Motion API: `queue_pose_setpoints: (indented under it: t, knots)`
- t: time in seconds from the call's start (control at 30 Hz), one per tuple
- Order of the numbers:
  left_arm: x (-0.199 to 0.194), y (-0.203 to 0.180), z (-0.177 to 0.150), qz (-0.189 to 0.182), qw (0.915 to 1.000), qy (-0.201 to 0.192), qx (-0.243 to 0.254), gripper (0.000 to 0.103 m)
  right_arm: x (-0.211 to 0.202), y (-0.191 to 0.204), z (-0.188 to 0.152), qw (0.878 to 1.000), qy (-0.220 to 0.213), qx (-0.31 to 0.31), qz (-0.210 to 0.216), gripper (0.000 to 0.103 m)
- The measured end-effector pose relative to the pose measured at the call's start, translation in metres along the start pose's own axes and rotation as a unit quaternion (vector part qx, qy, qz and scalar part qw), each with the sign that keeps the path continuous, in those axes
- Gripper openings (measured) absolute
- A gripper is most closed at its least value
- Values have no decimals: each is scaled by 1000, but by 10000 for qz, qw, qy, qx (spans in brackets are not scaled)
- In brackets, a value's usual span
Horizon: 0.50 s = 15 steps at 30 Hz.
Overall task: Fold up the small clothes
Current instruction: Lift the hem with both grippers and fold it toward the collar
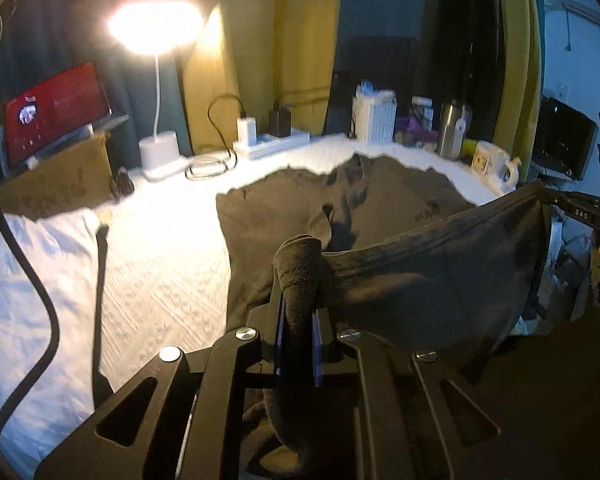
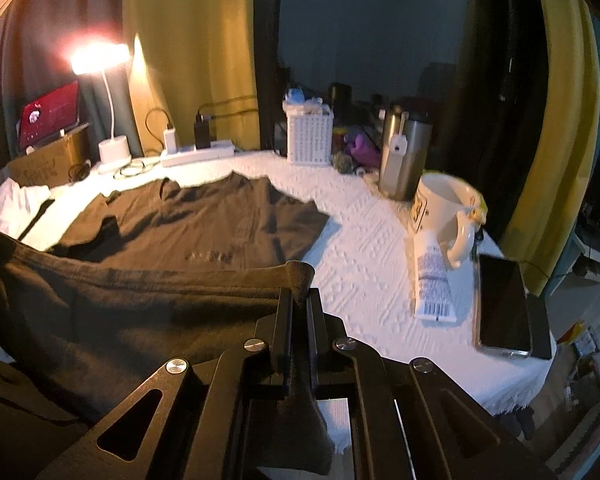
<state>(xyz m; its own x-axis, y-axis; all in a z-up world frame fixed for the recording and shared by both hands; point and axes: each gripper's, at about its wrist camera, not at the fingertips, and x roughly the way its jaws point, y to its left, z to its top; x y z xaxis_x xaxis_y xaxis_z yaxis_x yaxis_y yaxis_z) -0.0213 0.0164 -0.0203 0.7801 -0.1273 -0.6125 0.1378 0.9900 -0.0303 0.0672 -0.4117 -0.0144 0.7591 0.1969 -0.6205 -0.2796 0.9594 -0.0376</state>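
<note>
A: Closest to the lens in the left wrist view is the left gripper [image 1: 298, 280], its jaws clamped on a rolled corner of the dark shirt [image 1: 440, 276].

B: Same up close on the other side: the right gripper [image 2: 299, 300] is pinched tight on the shirt's [image 2: 148, 304] hem corner, and the edge stretches off to the left, raised off the white cloth [image 2: 360, 240].

A: Only the left view shows the right gripper [image 1: 580, 206] from outside, at the far end of the taut hem. It also shows a black cable [image 1: 24, 264] hanging down the left side.

B: Only mine shows the phone [image 2: 504, 304] and the tube [image 2: 432, 280] lying beside the mug [image 2: 448, 216], near the cloth's right edge.

A: The rest of the shirt lies flat on the cloth, collar towards the lit lamp [image 1: 156, 28]. Behind it stand a power strip [image 1: 272, 142], a white basket [image 1: 374, 116] and a steel flask [image 1: 452, 128].

B: And a red-screened tablet [image 2: 50, 116] on a box at far left. The lifted hem hides the shirt's near part.
</note>
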Motion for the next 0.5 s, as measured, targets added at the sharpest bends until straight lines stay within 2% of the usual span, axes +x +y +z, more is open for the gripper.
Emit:
queue_pose_setpoints:
  t: [0.5]
  knots:
    - [-15, -1, 38, 200, 9972, -688, 221, 9, -24, -11, 45, 9971, -760, 63, -79, 6]
